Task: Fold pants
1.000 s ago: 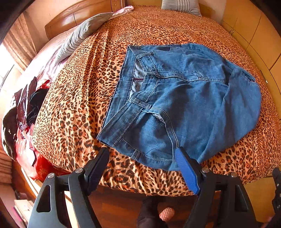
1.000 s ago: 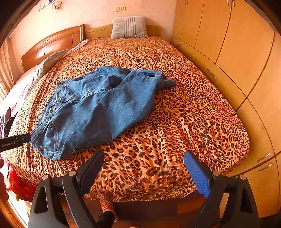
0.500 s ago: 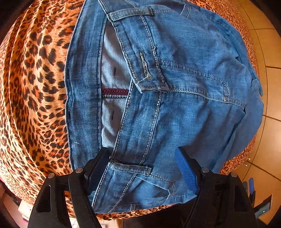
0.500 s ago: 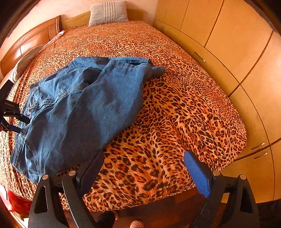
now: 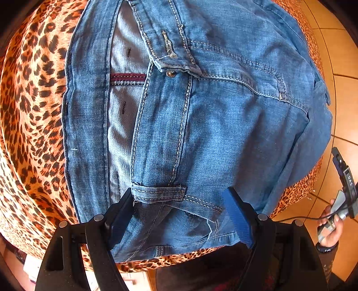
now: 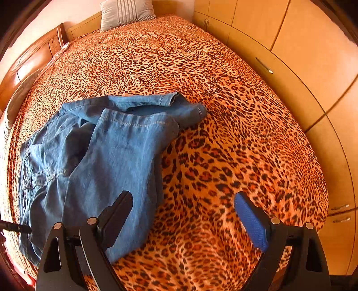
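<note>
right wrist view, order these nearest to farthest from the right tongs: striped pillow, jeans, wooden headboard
1. jeans, on the bedspread just ahead-left of the right tongs
2. wooden headboard, far left
3. striped pillow, top centre at the far end of the bed

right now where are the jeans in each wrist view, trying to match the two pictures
Left wrist view: the jeans fill most of the frame, waistband end between the open fingers of the left gripper.
Right wrist view: the jeans lie left of centre, crumpled, reaching the left finger of the open right gripper.
Shared landmark: the leopard-print bedspread under them.
</note>
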Tool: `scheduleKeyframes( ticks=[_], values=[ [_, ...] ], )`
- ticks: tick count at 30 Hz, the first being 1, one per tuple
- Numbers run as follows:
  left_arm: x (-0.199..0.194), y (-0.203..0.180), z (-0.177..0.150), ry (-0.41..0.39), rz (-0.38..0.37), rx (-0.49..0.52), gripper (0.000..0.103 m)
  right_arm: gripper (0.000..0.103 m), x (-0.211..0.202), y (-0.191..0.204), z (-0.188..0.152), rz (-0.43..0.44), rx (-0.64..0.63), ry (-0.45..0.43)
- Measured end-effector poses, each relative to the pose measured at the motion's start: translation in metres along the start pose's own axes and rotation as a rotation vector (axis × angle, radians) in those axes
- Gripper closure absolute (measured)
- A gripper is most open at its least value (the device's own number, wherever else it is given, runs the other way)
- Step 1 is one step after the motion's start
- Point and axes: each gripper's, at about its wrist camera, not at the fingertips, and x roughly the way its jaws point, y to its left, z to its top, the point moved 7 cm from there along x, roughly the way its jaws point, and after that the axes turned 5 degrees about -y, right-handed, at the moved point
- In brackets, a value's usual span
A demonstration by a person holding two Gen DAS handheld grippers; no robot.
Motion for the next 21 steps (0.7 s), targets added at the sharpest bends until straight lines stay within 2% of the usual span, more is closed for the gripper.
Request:
scheduleKeyframes(
  ticks=[2,4,5,6,7,9,10,13,14,17,18,19,21],
  values=[
    [-0.007,0.000,0.000,-0.017,-0.014,-0.044,0.025,0.010,0.026,0.001,0.016,0.045,0.015,0.074],
    [-0.008,-0.002,-0.001,-0.038,-0.016,-0.084,0.027,0.019,0.046,0.002,0.022,0.059,0.013,0.138],
    [-0.014,0.005,-0.005,-0.050,-0.002,-0.095,0.036,0.050,0.050,0.006,0.024,0.105,0.002,0.149],
    [-0.016,0.006,-0.007,-0.058,0.011,-0.105,0.048,0.089,0.051,0.010,0.023,0.156,-0.013,0.161],
    [-0.019,0.007,-0.009,-0.061,0.021,-0.121,0.055,0.097,0.048,0.009,0.021,0.178,-0.024,0.170],
    [-0.023,0.010,-0.017,-0.051,0.037,-0.144,0.078,0.094,0.033,-0.003,0.016,0.174,-0.046,0.130],
    [-0.025,0.009,-0.023,-0.053,0.031,-0.154,0.081,0.094,0.022,-0.015,0.012,0.184,-0.039,0.106],
    [-0.030,0.008,-0.038,-0.095,0.041,-0.171,0.081,0.094,0.003,-0.067,-0.016,0.192,0.048,0.081],
    [-0.029,0.012,-0.042,-0.096,0.049,-0.183,0.081,0.091,0.007,-0.088,-0.034,0.152,0.069,0.107],
    [-0.018,0.015,-0.050,-0.068,0.045,-0.223,0.081,0.088,0.033,-0.148,-0.092,-0.024,0.078,0.276],
    [-0.019,0.015,-0.051,-0.069,0.052,-0.224,0.081,0.087,0.032,-0.163,-0.102,-0.052,0.101,0.294],
    [-0.021,0.013,-0.050,-0.073,0.062,-0.212,0.081,0.087,0.027,-0.174,-0.103,-0.050,0.140,0.282],
    [-0.026,0.007,-0.044,-0.084,0.087,-0.182,0.080,0.084,0.010,-0.178,-0.089,0.012,0.209,0.217]
  ],
)
